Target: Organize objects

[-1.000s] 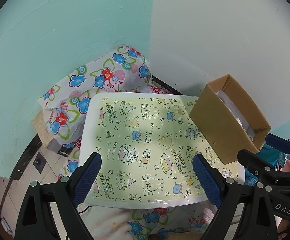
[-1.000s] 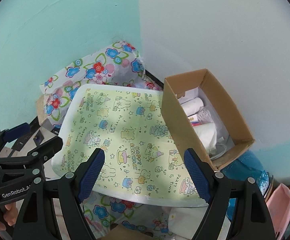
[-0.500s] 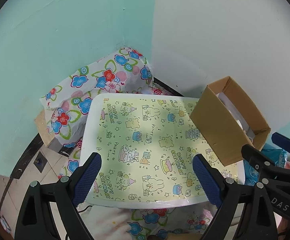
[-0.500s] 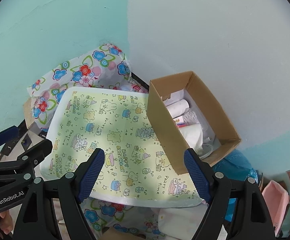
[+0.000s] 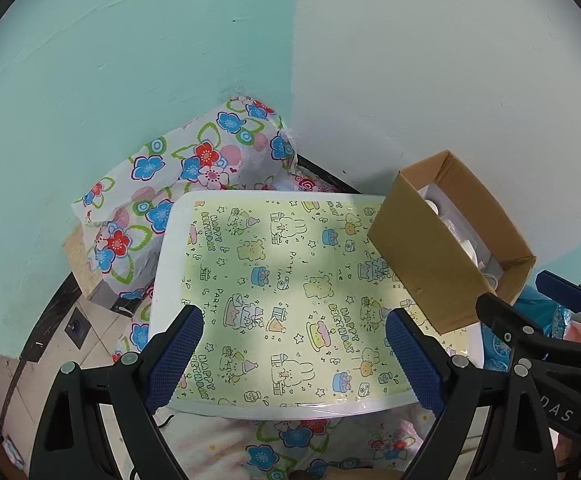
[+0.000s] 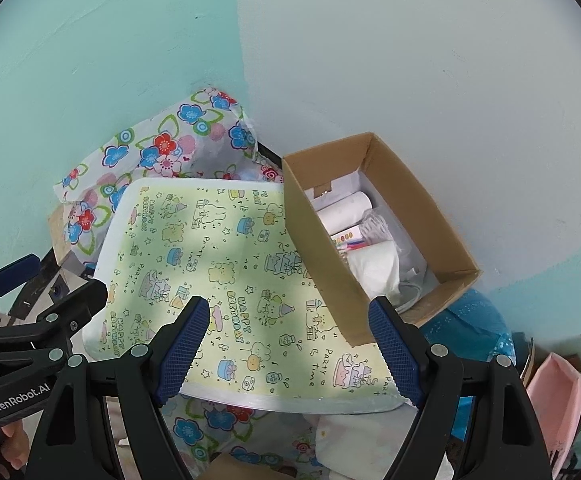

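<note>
A small white table with a yellow birthday-print top [image 5: 290, 280] [image 6: 218, 272] stands in a wall corner. An open cardboard box [image 5: 446, 248] [image 6: 374, 236] sits on its right side, holding white rolls, paper and a pack of coloured sticks [image 6: 350, 240]. My left gripper [image 5: 294, 356] is open and empty above the table's near edge. My right gripper [image 6: 290, 348] is open and empty, over the near edge beside the box. Each gripper shows at the other view's side.
A floral cloth [image 5: 194, 184] [image 6: 146, 152] is bunched behind and under the table against the teal wall. A blue bag [image 6: 470, 320] lies right of the box, with a pink tray [image 6: 558, 392] further right. Tiled floor [image 5: 90, 332] shows at left.
Both grippers have drawn back and up from the table, so table and box look smaller and lower. The right view has swung right, showing more of the box's inside.
</note>
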